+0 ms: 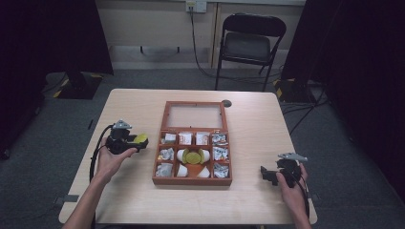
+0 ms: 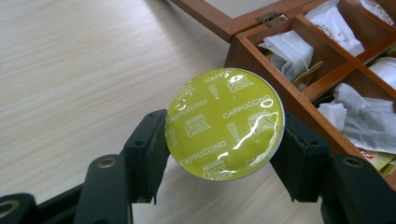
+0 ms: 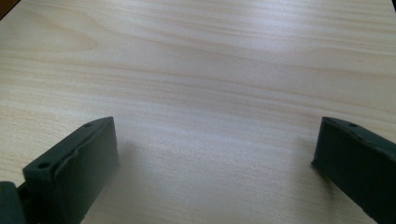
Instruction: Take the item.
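Your left gripper [image 2: 224, 154] is pinching a yellow-green coffee capsule [image 2: 225, 123], 1 jaw pressed to each side of its rim. The left gripper view gives you what the high view cannot: the foil lid faces the camera, tilted a little, with "CAPPUCCINO" and "Dolce Gusto" printed across it. From above, the same capsule [image 1: 141, 139] is a small yellow spot at the tip of your left gripper [image 1: 138, 141], over the counter [image 1: 129, 107] just left of the wooden box [image 1: 193, 181] and apart from it. The capsule's flat lid is round, so it has no long axis across its face; its body behind the lid is hidden, and you cannot tell how deep it is.

The high view shows the whole box with its lid open and 9 compartments, another yellow-green capsule [image 1: 193, 156] in the middle 1. The left gripper view cuts the box [image 2: 275, 88] off at the right edge; there you can make out paper sachets [image 2: 289, 49] in the near compartments.

Your right gripper [image 1: 268, 174] sits near the counter's right edge, well apart from the box. Its own view shows the jaws spread wide over bare wood [image 3: 210, 84], with nothing between them.
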Available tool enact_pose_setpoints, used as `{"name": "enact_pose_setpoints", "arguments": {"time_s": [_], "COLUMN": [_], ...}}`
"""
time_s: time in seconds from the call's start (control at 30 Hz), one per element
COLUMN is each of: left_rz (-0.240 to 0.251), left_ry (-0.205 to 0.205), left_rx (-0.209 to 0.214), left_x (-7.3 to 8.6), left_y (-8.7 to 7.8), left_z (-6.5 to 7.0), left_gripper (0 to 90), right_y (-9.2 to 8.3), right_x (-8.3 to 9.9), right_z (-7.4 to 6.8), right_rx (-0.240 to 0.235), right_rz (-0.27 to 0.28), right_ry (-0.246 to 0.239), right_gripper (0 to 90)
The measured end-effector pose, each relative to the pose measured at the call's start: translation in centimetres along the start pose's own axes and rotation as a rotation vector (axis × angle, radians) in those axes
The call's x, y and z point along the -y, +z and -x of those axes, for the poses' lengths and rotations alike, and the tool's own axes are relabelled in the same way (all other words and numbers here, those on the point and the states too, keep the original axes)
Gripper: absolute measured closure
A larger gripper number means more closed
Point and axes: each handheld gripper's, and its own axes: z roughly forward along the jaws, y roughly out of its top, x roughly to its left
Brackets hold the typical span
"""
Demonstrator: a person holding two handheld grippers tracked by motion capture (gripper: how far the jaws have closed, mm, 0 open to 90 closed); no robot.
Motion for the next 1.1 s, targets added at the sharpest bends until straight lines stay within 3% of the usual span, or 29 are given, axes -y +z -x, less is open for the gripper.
{"name": "enact_pose_setpoints", "arguments": {"time_s": [0.8,1.1], "left_rz": [-0.11,-0.099], "left_ry": [0.032,0.01], "left_rx": [-0.006,0.001], "left_x": [1.0,1.2], "left_y": [2.9,2.9], "left_z": [0.8,0.6], "left_gripper": [40.5,40.4], "right_y": [0.0,0.0], "right_x": [0.0,0.0], "right_z": [0.0,0.0], "right_rx": [0.0,0.0], "right_rz": [0.0,0.0], "right_ry": [0.0,0.0], "right_gripper": [0.0,0.0]}}
